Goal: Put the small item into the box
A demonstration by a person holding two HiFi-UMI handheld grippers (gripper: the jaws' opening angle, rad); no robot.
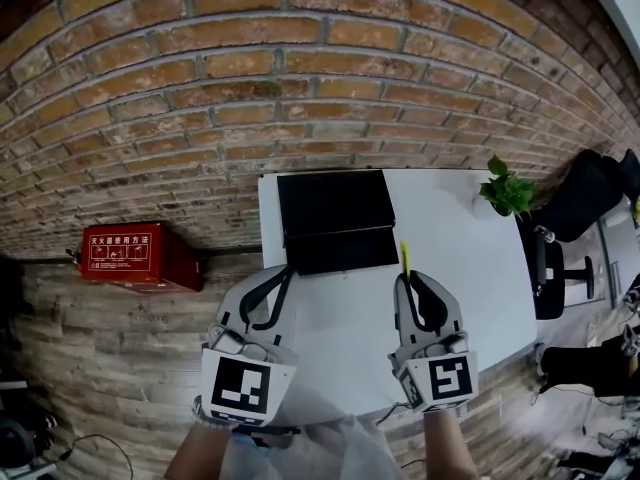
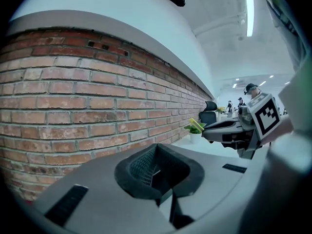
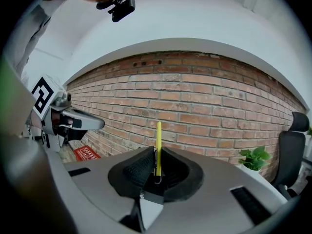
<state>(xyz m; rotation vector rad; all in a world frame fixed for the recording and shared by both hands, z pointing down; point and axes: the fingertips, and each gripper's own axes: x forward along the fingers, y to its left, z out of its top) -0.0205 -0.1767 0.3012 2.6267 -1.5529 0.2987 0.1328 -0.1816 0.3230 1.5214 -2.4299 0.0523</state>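
Pinched thinly by the right gripper [image 3: 156, 164], the yellow strip [image 3: 159, 136] could twist loose before reaching the black box [image 1: 335, 208] (left gripper [image 2: 157, 172] closed, empty).

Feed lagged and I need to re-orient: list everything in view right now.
box: one, black, far side of the table, by the wall
small item: one, yellow, thin, upright between the right gripper's jaws
table: one, white, against the wall
plant: one, green, table's far right corner
cabinet: one, red, on the floor left of the table
chair: one, black, right of the table
wall: one, brick
left gripper: one, grey, shut, empty
right gripper: one, grey, shut on the small item
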